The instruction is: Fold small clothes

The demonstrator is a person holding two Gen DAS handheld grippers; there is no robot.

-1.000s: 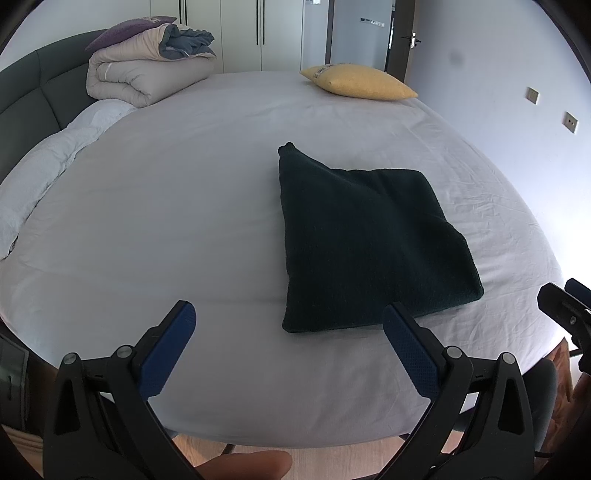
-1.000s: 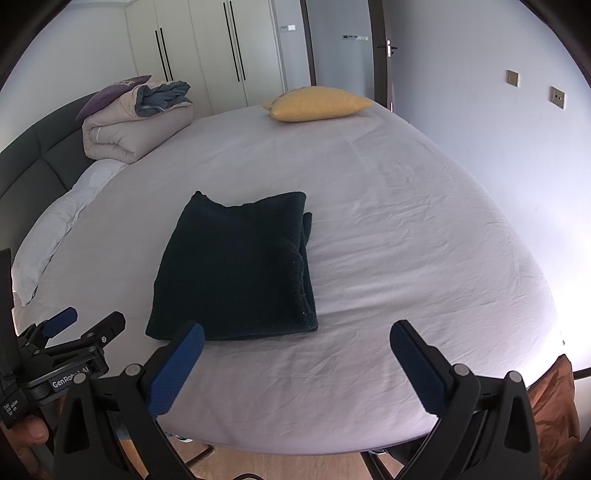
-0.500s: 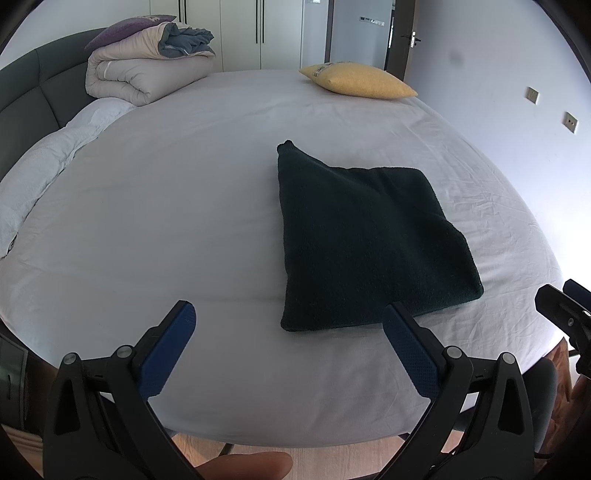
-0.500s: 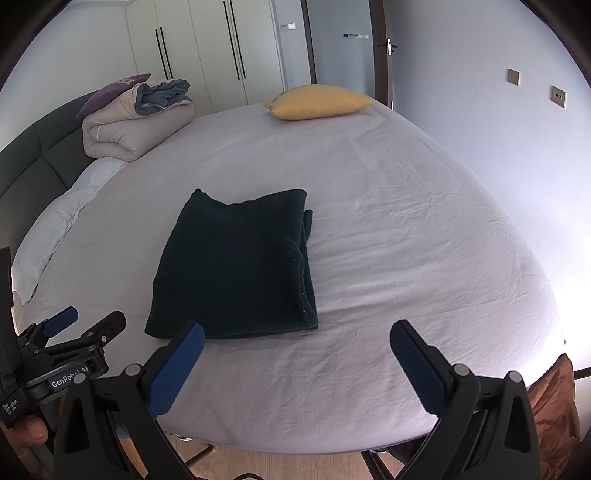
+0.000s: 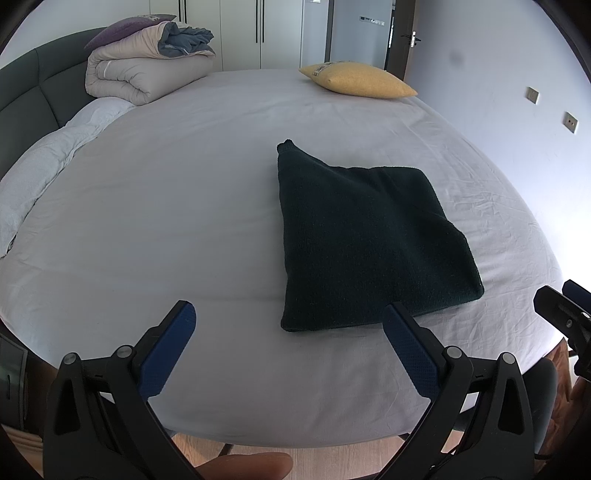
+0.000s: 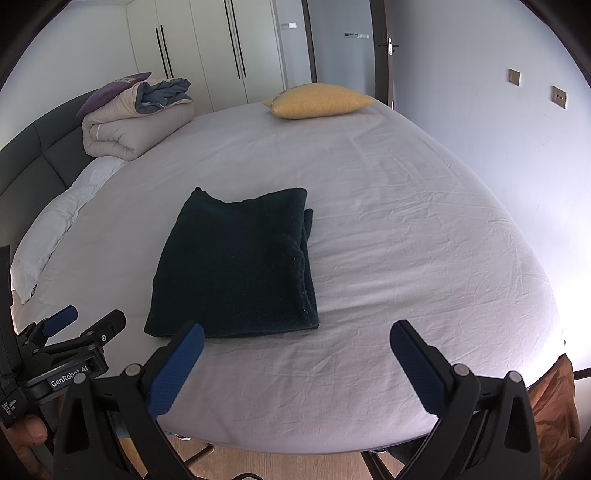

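Lying folded: dark garment [image 5: 369,240] | both hand-held grippers spread | yellow pillow [image 5: 358,79] beyond

Count, bed [image 5: 184,192]: one.
- Dark folded garment [image 5: 369,240]: one, toward the near edge.
- Yellow pillow [image 5: 358,79]: one, far edge.
- Rolled duvet [image 5: 144,75]: one, far left corner; one purple cushion [image 5: 127,26] on top.
- White pillow [image 6: 55,221]: one, left edge.
- Wall plates [image 6: 514,76]: two.
- Grippers: two, left gripper [image 5: 288,332], right gripper [image 6: 297,345].
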